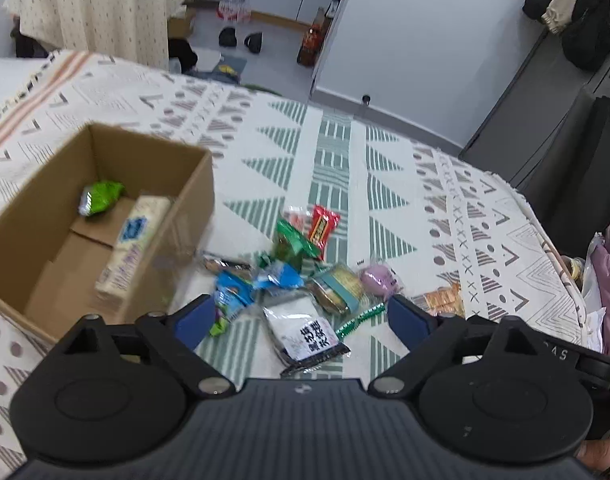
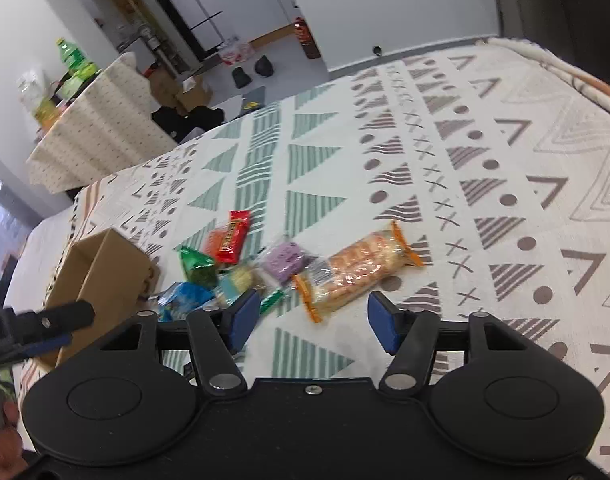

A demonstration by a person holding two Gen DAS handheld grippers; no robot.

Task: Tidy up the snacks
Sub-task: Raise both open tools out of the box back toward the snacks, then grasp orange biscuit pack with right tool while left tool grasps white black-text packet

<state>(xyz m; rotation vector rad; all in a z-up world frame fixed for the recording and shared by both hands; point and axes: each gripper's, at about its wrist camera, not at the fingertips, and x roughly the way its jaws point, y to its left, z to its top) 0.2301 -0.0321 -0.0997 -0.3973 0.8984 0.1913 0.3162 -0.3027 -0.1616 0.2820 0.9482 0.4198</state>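
A cardboard box [image 1: 193, 200] stands open on the patterned cloth, holding a green packet [image 1: 101, 197] and a long pale cracker pack [image 1: 135, 246]. To its right lies a pile of snacks: a red bar [image 1: 324, 227], a green pouch [image 1: 293, 242], blue packets [image 1: 241, 288], a round biscuit pack [image 1: 339, 290], a purple sweet [image 1: 377, 280] and a black-and-white sachet [image 1: 307, 334]. My left gripper [image 1: 301, 320] hovers open over the sachet. My right gripper [image 2: 315, 318] is open just short of the orange-ended cracker pack [image 2: 357, 266]; the box [image 2: 105, 272] is at its left.
The cloth-covered table [image 2: 505, 152] has bare room to the right and far side. A second table with bottles [image 2: 77, 64] stands beyond, with boxes and dark shoes on the floor. The other gripper [image 2: 37, 326] and a hand show at the lower left.
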